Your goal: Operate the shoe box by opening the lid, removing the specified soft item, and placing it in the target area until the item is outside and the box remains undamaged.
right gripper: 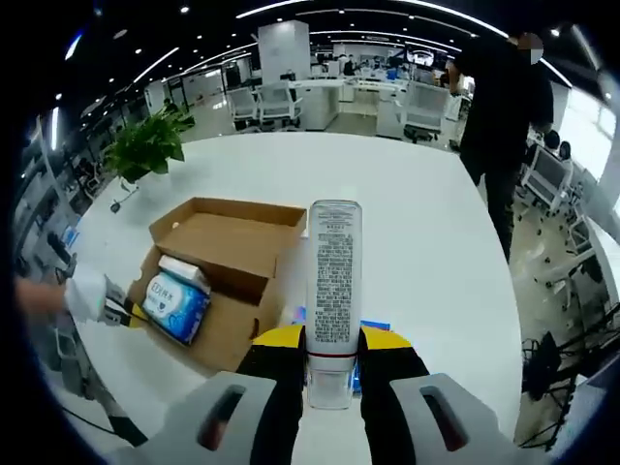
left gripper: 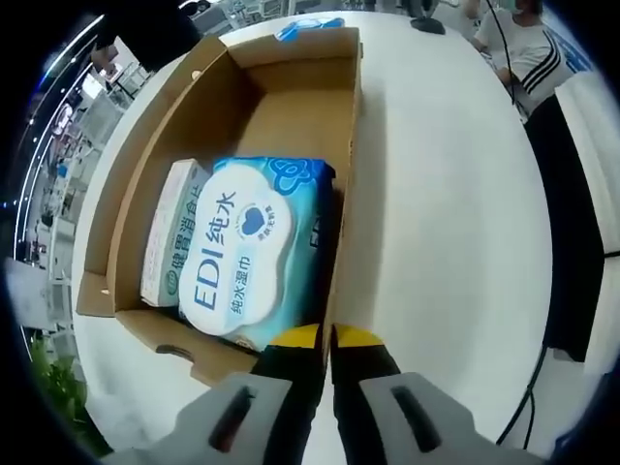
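Box [right gripper: 228,262] open; right gripper [right gripper: 332,354] jaws pinching tube [right gripper: 334,281], already out; left gripper [left gripper: 327,341] jaws pressed on box wall; placing left.

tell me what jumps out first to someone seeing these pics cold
The blue EDI wet-wipes pack lies in the open cardboard shoe box, beside a pale green carton, with the left gripper shut on the pack's near edge. In the right gripper view, the right gripper holds a white tube upright over the white table.

"EDI 纯水湿巾" on wipes pack [left gripper: 254,254]
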Motion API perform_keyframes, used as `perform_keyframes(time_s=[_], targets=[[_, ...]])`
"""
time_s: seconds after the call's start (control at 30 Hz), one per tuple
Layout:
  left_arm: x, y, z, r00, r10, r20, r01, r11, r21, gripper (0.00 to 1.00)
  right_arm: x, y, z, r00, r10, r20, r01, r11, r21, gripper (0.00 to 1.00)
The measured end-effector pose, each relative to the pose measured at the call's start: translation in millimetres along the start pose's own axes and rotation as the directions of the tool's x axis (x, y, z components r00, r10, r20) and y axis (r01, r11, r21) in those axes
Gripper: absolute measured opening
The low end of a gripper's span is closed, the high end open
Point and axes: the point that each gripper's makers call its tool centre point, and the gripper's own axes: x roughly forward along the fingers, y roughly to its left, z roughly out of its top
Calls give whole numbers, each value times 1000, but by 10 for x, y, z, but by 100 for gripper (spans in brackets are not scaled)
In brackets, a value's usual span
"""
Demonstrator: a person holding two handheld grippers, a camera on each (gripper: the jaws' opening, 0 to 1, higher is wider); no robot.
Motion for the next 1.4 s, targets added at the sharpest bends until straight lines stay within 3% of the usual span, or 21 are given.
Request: perform_keyframes(time_s=[0.13,0.33,0.9,1.2,1.4], targets=[[-3,-8,0,1000,8,4,-8,1000,15,2,70,-236,-116,997,-16,-70,15,1000,-13,18],[-2,-6,-1,1000,12,5,-12,1000,23,2,41,-452,-198,994,-38,-107,38,999,-4,18],[-11,-6,2,1000,15,10,-15,1000,10,2,41,-591,-427,985,-17,-173,29,997,70,18],[-4,6,5,1000,16,11,-16,1000,3,2,189,-850,-737,963,-72,-261,80,997,22,18],[-8,5,12,1000,18,8,-18,1000,-6,2,289,-949,-806,960,-74,-269,86,996,31,18]])
